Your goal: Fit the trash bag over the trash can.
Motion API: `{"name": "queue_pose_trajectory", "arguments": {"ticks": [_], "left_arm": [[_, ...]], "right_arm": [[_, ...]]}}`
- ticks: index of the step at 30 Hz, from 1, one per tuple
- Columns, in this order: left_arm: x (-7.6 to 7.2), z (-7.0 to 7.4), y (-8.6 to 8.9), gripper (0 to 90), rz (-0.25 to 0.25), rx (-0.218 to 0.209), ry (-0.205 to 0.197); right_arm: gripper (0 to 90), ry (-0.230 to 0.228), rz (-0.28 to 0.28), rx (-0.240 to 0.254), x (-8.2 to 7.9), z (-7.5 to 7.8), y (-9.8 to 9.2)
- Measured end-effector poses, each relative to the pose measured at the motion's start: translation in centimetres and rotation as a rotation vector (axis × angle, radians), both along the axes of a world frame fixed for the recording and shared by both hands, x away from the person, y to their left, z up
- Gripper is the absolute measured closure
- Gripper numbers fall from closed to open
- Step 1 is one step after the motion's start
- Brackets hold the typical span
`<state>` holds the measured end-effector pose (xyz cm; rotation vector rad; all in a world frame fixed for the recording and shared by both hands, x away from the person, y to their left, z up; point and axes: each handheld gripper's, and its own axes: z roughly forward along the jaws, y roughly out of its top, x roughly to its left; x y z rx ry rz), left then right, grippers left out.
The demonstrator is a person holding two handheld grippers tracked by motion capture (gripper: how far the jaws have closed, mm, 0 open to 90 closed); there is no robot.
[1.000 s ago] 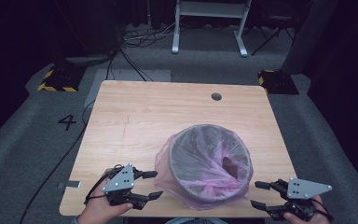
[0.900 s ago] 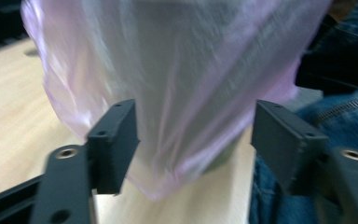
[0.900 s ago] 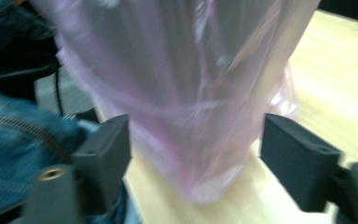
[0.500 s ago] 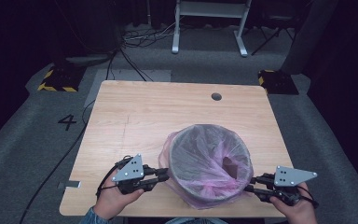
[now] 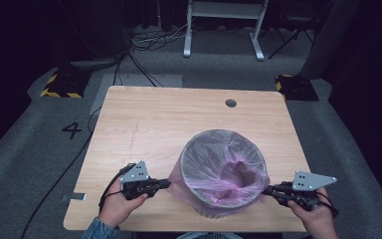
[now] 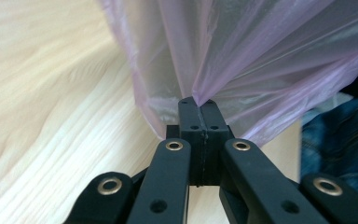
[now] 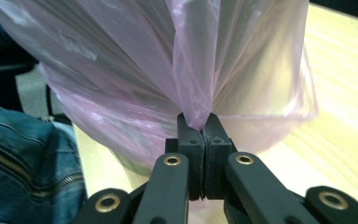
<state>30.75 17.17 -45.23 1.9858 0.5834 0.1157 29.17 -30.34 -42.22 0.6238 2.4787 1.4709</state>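
Note:
A round bin (image 5: 214, 211) lined with a thin pink plastic bag (image 5: 224, 164) stands near the front edge of the wooden table (image 5: 154, 124). My left gripper (image 5: 168, 183) is at the bin's left side, its jaws just closed on a fold of the pink bag (image 6: 242, 60); the left gripper (image 6: 198, 100) pinches that fold at its tips. My right gripper (image 5: 266, 189) is at the bin's right side, its jaws also just closed, and the right gripper (image 7: 199, 122) clamps a gathered pleat of the bag (image 7: 144, 56).
A dark round hole (image 5: 231, 103) sits in the table's far right part. Cables, a white frame (image 5: 224, 25) and yellow-black striped blocks (image 5: 59, 85) lie on the grey floor beyond. Blue denim (image 7: 23, 149) shows below the table's front edge.
Both grippers have moved inward to the bin's sides. Their jaws, wide apart a second ago, are now shut on the bag's overhanging plastic.

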Motion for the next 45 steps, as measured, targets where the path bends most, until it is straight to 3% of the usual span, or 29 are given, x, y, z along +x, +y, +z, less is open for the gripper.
{"name": "queue_pose_trajectory", "arguments": {"ticks": [5, 6, 7, 10, 12, 13, 14, 15, 16, 18, 21, 24, 26, 28, 29, 30, 31, 32, 33, 34, 39, 42, 43, 44, 45], "left_arm": [[0.6, -1.3, 0.3, 90.0, 0.013, 0.020, 0.047], [0.6, -1.6, 0.1, 90.0, 0.019, 0.065, 0.057], [0.6, -1.6, 0.1, 90.0, 0.019, 0.065, 0.057], [0.8, -2.3, -0.1, 90.0, 0.038, 0.132, 0.054], [0.8, -2.4, -0.1, 90.0, 0.047, 0.118, 0.057], [0.6, -2.0, 0.1, 89.9, 0.049, 0.087, 0.014], [0.6, -2.0, 0.1, 87.7, 0.049, 0.087, 0.014], [0.5, -1.7, 0.2, 87.7, 0.045, 0.053, -0.001], [0.3, -1.4, 0.2, 82.9, 0.044, 0.017, -0.014], [-0.1, -0.7, 0.2, 62.1, 0.058, -0.019, -0.084], [-0.5, 0.4, -0.3, 42.3, 0.040, -0.067, -0.137], [-1.2, 1.6, -1.2, 33.2, 0.015, -0.046, -0.200], [-1.5, 2.4, -1.6, 33.2, 0.014, -0.035, -0.228], [-1.6, 3.0, -1.4, 32.9, 0.040, -0.017, -0.253], [-1.5, 3.3, -0.7, 32.4, 0.077, -0.028, -0.263], [-1.5, 3.3, -0.7, 32.2, 0.077, -0.028, -0.263], [-1.4, 3.4, -0.4, 31.8, 0.091, -0.038, -0.266], [-1.4, 3.5, -0.2, 31.8, 0.101, -0.051, -0.269], [-1.3, 3.7, -0.1, 31.0, 0.098, -0.068, -0.267], [-1.3, 3.8, -0.3, 31.0, 0.090, -0.066, -0.272], [-1.3, 4.3, -1.7, 30.9, 0.031, -0.054, -0.290], [-1.2, 4.5, -2.0, 31.3, 0.021, -0.046, -0.301], [-1.1, 4.6, -2.1, 33.5, 0.013, -0.044, -0.304], [-1.0, 4.8, -2.1, 55.0, -0.004, -0.047, -0.305], [-0.9, 5.0, -2.0, 70.7, -0.052, -0.081, -0.280]], "right_arm": [[89.0, 0.038, -0.006, -0.037, 0.7, -1.4, 0.2], [89.4, 0.058, -0.009, -0.075, 1.0, -2.2, 0.3], [89.4, 0.058, -0.009, -0.075, 1.0, -2.2, 0.3], [89.6, 0.094, -0.018, -0.149, 1.4, -3.8, 0.6], [89.7, 0.109, -0.025, -0.177, 1.4, -4.7, 0.5], [87.3, 0.111, -0.024, -0.164, 1.1, -4.8, 0.2], [82.1, 0.108, -0.026, -0.151, 0.9, -4.5, -0.1], [82.1, 0.108, -0.026, -0.151, 0.9, -4.5, -0.1], [71.5, 0.099, -0.023, -0.132, 0.8, -4.1, -0.4], [49.0, 0.056, -0.033, -0.100, 0.3, -3.3, -1.0], [29.9, 0.009, -0.030, -0.041, -0.5, -1.9, -1.4], [23.7, -0.038, 0.013, 0.005, -1.1, -0.7, -0.5], [23.7, -0.050, 0.030, 0.013, -1.1, -0.3, 0.3], [25.3, -0.054, 0.032, 0.017, -1.1, -0.1, 0.6], [31.8, -0.065, 0.036, 0.024, -0.9, 0.1, 0.9], [31.8, -0.065, 0.036, 0.024, -0.9, 0.1, 0.9], [52.2, -0.056, 0.043, 0.023, -0.6, 0.2, 1.0], [52.2, -0.056, 0.043, 0.023, -0.6, 0.2, 1.0], [70.8, -0.037, 0.054, 0.005, -0.5, 0.3, 0.9], [79.9, -0.038, 0.052, 0.000, -0.5, 0.4, 0.9], [90.0, -0.049, 0.027, 0.028, -0.4, 1.2, 0.5], [90.0, -0.059, 0.017, 0.047, -0.4, 1.7, 0.2], [90.0, -0.064, 0.016, 0.055, -0.4, 2.1, 0.1], [90.0, -0.077, 0.014, 0.069, -0.4, 2.7, -0.1], [90.0, -0.082, 0.011, 0.072, -0.4, 3.0, -0.2]]}}
